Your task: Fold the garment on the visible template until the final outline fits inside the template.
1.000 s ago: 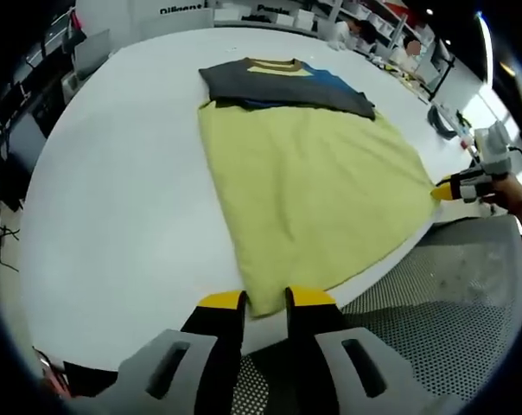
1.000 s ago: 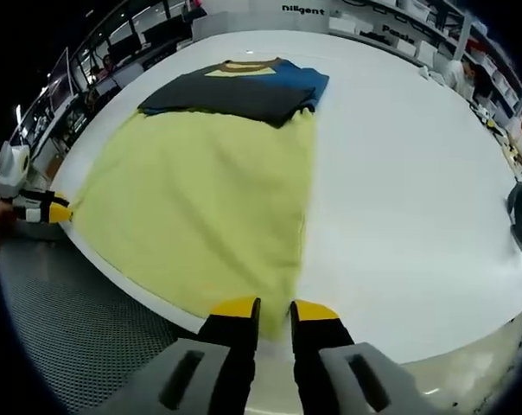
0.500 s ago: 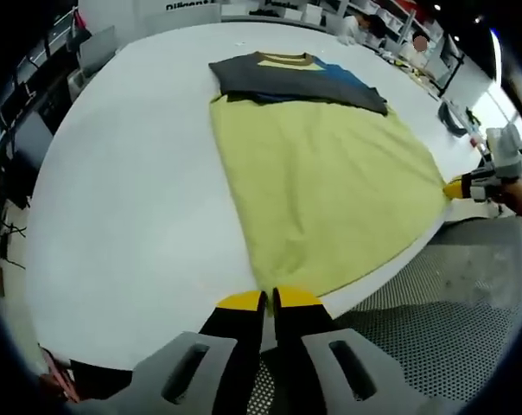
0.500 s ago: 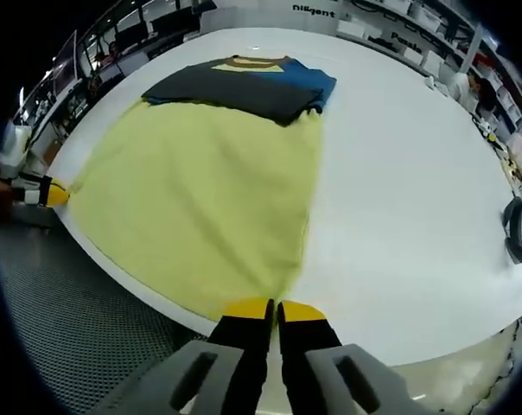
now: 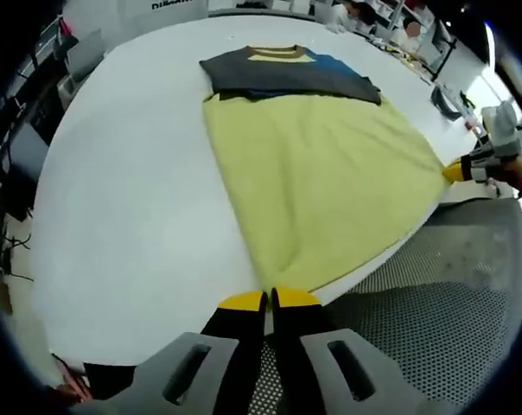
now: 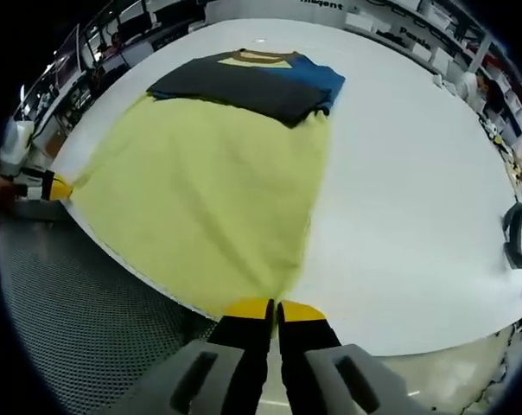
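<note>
Yellow garment (image 5: 321,186) lies flat on the white tabletop (image 5: 131,190), each hand-held gripper (image 5: 270,300) (image 6: 274,309) clamped on a hem corner; a black object (image 6: 513,233) sits in the right gripper view.

Each hand-held gripper (image 5: 269,300) has black jaws, yellow tips, grey housing.

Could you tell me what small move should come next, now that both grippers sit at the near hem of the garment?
Probably lift both corners together: the left gripper and right gripper appear shut on the yellow garment, spread flat on the table.
</note>
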{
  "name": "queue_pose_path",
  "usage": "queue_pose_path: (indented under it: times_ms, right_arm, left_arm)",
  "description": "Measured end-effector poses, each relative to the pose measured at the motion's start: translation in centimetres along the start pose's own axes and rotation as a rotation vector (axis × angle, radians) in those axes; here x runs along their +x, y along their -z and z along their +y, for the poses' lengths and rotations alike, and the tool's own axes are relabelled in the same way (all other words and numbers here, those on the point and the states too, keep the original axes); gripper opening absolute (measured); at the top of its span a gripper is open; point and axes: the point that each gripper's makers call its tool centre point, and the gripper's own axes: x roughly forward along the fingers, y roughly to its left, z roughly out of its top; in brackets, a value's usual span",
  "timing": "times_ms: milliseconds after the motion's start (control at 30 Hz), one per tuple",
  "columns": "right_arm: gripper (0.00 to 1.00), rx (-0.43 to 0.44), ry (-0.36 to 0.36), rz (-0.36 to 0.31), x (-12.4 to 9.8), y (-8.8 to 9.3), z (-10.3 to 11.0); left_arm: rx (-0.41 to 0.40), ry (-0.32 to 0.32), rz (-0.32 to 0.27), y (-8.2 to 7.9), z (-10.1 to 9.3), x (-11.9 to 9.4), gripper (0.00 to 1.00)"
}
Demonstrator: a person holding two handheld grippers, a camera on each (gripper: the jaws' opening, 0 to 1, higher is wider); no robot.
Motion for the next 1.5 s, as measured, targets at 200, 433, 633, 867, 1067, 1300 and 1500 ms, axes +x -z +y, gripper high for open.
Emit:
queue_pose_path:
  times_ms: [200,433,633,867,1067,1300,1500]
  right_arm:
    - [0.00,0.003,-0.016,0.014,-0.6,0.4,0.3]
    - [0.00,0.025,-0.056,0.022,-1.2,0.8,1.1]
    - [0.00,0.035,-0.069,0.036,-1.6,1.0,1.6]
    - [0.00,0.021,-0.064,0.046,-2.2,0.7,1.6]
    - [0.00,0.021,-0.066,0.004,-3.0,-0.4,1.3]
    - [0.00,0.018,-0.073,-0.045,-3.6,-1.7,1.2]
    - [0.00,0.000,-0.054,-0.101,-4.3,-3.1,0.7]
  left_arm:
    - [0.018,0.013,0.030,1.1,0.0,-0.3,0.05]
    - [0.045,0.016,0.076,2.2,-0.1,-0.9,0.05]
    - [0.082,0.012,0.106,2.9,-0.6,-1.5,0.05]
    - [0.044,0.025,0.111,2.9,-0.8,-1.7,0.05]
    - [-0.011,0.050,0.048,1.4,-0.6,-2.4,0.05]
    - [-0.096,0.088,-0.033,-0.6,-0.4,-3.5,0.05]
    - [-0.120,0.079,-0.090,-2.3,0.5,-4.3,0.05]
